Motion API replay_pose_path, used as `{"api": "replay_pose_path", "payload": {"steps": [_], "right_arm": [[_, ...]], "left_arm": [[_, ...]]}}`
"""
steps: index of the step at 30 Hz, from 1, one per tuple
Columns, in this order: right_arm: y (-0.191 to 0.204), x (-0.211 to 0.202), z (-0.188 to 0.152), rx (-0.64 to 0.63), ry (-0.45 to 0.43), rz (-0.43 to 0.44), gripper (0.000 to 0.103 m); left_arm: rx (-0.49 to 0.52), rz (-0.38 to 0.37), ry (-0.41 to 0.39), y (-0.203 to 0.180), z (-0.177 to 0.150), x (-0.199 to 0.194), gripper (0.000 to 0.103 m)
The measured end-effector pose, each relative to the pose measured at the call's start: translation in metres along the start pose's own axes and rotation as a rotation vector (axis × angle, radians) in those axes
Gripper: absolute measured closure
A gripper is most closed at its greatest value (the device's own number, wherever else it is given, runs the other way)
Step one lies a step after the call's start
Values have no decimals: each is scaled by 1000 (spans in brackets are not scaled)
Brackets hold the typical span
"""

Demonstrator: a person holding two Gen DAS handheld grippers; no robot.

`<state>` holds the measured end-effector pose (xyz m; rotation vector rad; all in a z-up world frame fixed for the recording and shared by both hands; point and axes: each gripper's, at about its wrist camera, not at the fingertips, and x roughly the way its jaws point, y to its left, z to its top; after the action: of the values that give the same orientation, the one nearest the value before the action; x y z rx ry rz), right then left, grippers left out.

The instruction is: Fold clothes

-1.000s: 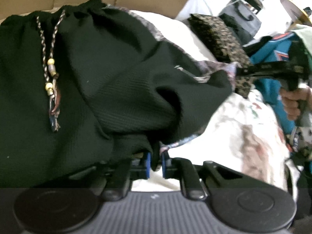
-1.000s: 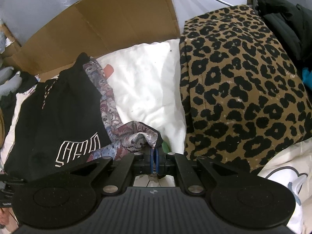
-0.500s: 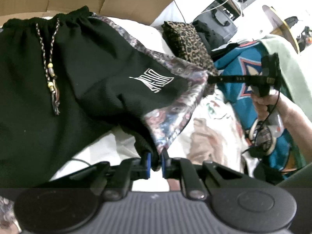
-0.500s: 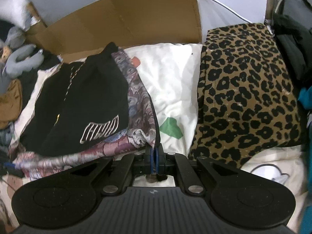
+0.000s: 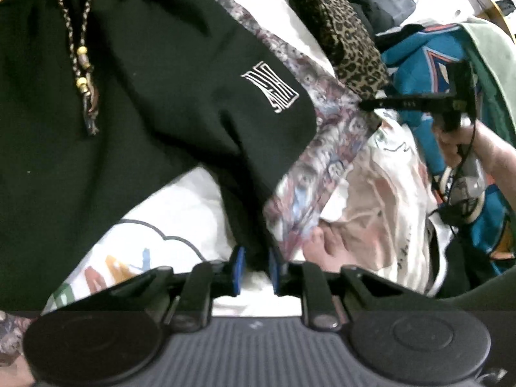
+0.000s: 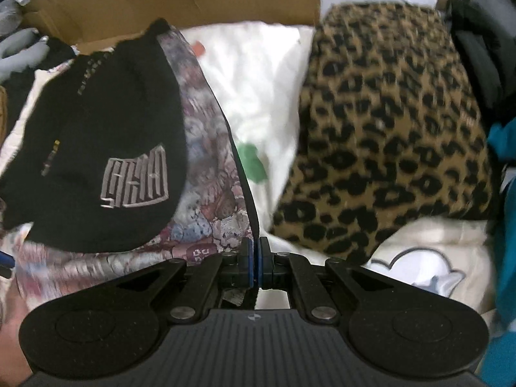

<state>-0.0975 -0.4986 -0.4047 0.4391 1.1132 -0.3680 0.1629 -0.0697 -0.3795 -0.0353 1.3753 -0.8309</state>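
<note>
our left tongs (image 5: 254,269) clamp the black hem of the shorts (image 5: 145,80); our right tongs (image 6: 254,256) pinch the patterned hem corner at 3 o'clock. the shorts are soft, light and limp, on the bed (image 6: 258,74); grip hems. since a second ago, the leg has spread flatter.

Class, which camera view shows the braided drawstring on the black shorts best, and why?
The left wrist view: the braided drawstring hangs in full on the black shorts, beads and tassel visible. In the right wrist view it is only a faint, blurred line.
</note>
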Motion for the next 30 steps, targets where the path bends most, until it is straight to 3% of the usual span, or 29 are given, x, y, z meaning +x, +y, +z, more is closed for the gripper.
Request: {"api": "replay_pose_path", "payload": {"steps": [3, 8, 14, 19, 22, 30], "right_arm": [[-6, 7, -12, 30, -19, 4, 100], [-11, 5, -29, 86, -60, 17, 68], [-16, 2, -48, 154, -109, 33, 54], [-18, 14, -55, 213, -118, 64, 55], [-16, 20, -55, 219, -99, 92, 95], [-19, 1, -46, 201, -134, 0, 99]], "left_arm": [[-15, 17, -27, 1, 4, 0, 67], [-55, 22, -45, 8, 10, 5, 67], [-99, 26, -38, 21, 6, 10, 67], [-124, 22, -46, 28, 4, 11, 68], [-133, 22, -51, 32, 4, 11, 68], [-127, -6, -39, 26, 3, 30, 68]]}}
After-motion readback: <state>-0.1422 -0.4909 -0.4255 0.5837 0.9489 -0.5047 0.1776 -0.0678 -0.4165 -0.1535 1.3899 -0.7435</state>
